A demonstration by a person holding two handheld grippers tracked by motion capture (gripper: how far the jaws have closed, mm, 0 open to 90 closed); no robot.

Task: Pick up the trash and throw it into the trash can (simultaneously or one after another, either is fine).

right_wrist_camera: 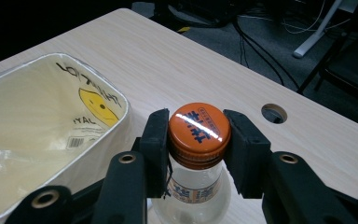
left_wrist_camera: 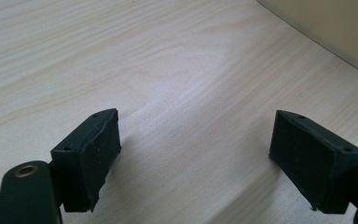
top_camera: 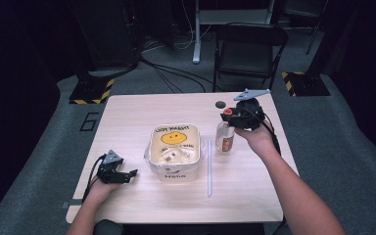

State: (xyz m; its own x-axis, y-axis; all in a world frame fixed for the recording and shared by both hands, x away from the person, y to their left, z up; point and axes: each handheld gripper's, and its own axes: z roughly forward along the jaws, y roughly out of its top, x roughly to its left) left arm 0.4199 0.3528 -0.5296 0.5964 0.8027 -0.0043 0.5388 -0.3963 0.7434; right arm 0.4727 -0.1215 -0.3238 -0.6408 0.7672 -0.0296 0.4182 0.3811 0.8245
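High view: the clear bottle (top_camera: 224, 137) stands on the desk (top_camera: 127, 117), just right of the smiley-printed tub (top_camera: 174, 152), under the right gripper (top_camera: 230, 115). Left gripper view: the left gripper (left_wrist_camera: 193, 156) is spread wide above bare wood. Right gripper view: its fingers (right_wrist_camera: 154, 147) clamp the orange cap (right_wrist_camera: 198, 133).

"Hello" on the bag (top_camera: 174, 175)

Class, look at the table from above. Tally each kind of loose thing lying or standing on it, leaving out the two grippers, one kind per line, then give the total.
Bottle with orange cap: 1
Square container with a smiley face print: 1
Clear straw: 1
Total: 3
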